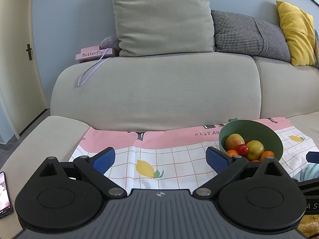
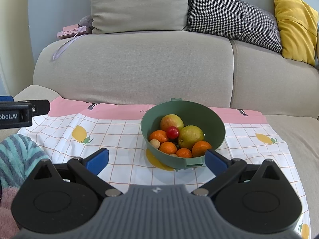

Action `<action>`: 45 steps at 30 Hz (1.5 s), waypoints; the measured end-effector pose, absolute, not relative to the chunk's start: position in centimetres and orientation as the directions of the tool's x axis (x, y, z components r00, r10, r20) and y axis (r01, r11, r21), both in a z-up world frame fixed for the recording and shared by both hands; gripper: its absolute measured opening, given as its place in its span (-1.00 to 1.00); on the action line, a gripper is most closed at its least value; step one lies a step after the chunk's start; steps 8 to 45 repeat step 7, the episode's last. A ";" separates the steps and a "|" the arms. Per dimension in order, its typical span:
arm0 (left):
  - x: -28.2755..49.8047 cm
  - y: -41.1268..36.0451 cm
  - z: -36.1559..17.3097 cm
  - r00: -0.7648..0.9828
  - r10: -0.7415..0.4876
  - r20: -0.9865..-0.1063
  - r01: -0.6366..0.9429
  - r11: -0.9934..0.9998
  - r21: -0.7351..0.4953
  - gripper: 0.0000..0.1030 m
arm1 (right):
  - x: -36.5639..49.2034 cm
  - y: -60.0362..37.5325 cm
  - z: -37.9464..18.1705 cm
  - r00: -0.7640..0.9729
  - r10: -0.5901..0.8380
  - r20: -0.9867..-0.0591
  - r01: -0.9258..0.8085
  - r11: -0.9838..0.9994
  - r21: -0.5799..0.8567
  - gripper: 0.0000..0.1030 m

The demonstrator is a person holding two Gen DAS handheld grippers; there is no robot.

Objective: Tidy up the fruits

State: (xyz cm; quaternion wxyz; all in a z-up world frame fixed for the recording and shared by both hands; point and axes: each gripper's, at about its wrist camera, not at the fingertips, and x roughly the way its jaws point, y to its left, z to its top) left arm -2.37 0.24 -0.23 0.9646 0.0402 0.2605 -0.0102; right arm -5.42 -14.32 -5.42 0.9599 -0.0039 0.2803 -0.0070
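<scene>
Right wrist view, my right gripper (image 2: pixel 156 160) wide and empty, green bowl (image 2: pixel 211 119) of fruits on the checked cloth (image 2: pixel 119 131) near its back edge, my left gripper (image 1: pixel 160 157) also wide, holding nothing.

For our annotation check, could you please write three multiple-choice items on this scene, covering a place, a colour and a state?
1. Where is the fruit?
A. in the green bowl
B. loose on the cloth
C. on the sofa back

2. What colour is the small round fruit on top of the pile?
A. blue
B. red
C. white

3. How is the right gripper?
A. shut on an orange
B. shut, holding nothing
C. open

Answers:
1 A, the fruit is piled inside the bowl.
2 B, it is shiny red.
3 C, its blue pads stand wide apart, holding nothing.
</scene>
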 end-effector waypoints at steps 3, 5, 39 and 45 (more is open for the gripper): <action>-2.2 0.3 -0.3 0.861 0.004 -0.508 0.039 0.997 0.073 1.00 | -5.4 -14.4 -5.5 0.841 -0.013 -0.541 0.007 1.000 -0.012 0.92; -2.1 0.5 -0.3 0.860 0.007 -0.511 0.033 0.997 0.070 1.00 | -5.3 -14.6 -5.6 0.839 -0.011 -0.544 0.005 1.000 -0.011 0.92; -2.0 0.6 -0.3 0.858 0.014 -0.513 0.025 0.997 0.068 1.00 | -5.3 -14.6 -5.6 0.837 -0.010 -0.547 0.006 1.000 -0.011 0.92; -2.0 0.6 -0.3 0.858 0.014 -0.513 0.025 0.997 0.068 1.00 | -5.3 -14.6 -5.6 0.837 -0.010 -0.547 0.006 1.000 -0.011 0.92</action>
